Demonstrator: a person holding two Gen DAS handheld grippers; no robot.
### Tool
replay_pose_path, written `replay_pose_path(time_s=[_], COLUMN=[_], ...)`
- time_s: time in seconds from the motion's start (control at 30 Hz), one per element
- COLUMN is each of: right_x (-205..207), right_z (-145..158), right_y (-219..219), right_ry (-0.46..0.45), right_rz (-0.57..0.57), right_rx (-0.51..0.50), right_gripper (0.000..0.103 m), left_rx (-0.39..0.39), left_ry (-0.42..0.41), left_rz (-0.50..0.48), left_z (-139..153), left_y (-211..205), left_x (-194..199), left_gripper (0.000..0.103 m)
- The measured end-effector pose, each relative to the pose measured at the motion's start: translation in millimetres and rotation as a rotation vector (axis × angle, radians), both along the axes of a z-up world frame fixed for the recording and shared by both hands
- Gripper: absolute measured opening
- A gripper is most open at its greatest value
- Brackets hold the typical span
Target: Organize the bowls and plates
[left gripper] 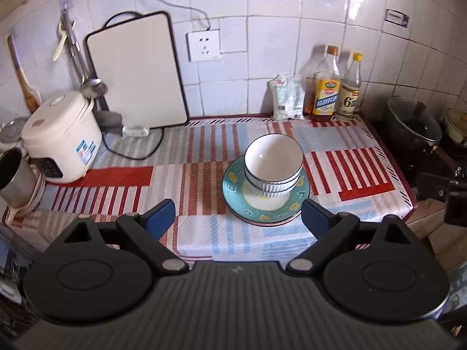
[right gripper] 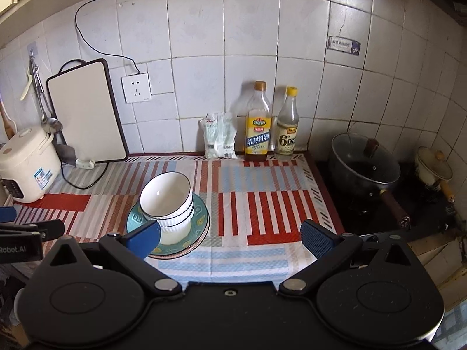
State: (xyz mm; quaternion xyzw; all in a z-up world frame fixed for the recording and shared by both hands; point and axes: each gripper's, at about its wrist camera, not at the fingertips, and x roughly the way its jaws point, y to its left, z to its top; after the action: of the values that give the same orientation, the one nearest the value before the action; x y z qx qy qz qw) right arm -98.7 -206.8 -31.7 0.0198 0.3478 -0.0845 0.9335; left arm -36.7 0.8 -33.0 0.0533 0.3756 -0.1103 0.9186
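Both my jaws are spread wide and hold nothing: left gripper (left gripper: 238, 217), right gripper (right gripper: 230, 234). The white bowls (left gripper: 273, 160) sit nested on the stacked teal plates (left gripper: 233, 188), probably so the pile stays compact. It stands mid-counter on the striped cloth (left gripper: 364, 169), before a tiled wall (right gripper: 204, 43), with a stove (right gripper: 364, 218) to the right.
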Motion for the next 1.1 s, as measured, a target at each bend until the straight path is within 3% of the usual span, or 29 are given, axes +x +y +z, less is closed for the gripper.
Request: replay_pose_path(time_s=[0.33, 0.6, 0.83, 1.0, 1.1], right_x=[-11, -10, -9, -10, -9], right_z=[-4, -11, -10, -10, -10], right_y=[6, 6, 7, 8, 8], right_ry=[-0.054, -0.026, -0.022, -0.019, -0.013], right_rz=[-0.020, -0.035, -0.030, -0.030, -0.030], right_rx=[-0.053, -0.039, -0.044, -0.042, -0.040], right_gripper=[0.103, 0.103, 0.103, 0.103, 0.103], left_rx=[-0.063, -0.012, -0.038, -0.030, -0.055], left_ry=[-0.035, -0.058, -0.046, -0.091, -0.058], left_rz=[-0.026, -0.004, -0.017, -0.037, -0.038], left_z=[-6, -10, -10, -5, -6], left_y=[1, 1, 2, -1, -1], left_x=[-7, -5, -4, -9, -7], left_gripper=[0.094, 0.099, 0.099, 0.099, 0.099])
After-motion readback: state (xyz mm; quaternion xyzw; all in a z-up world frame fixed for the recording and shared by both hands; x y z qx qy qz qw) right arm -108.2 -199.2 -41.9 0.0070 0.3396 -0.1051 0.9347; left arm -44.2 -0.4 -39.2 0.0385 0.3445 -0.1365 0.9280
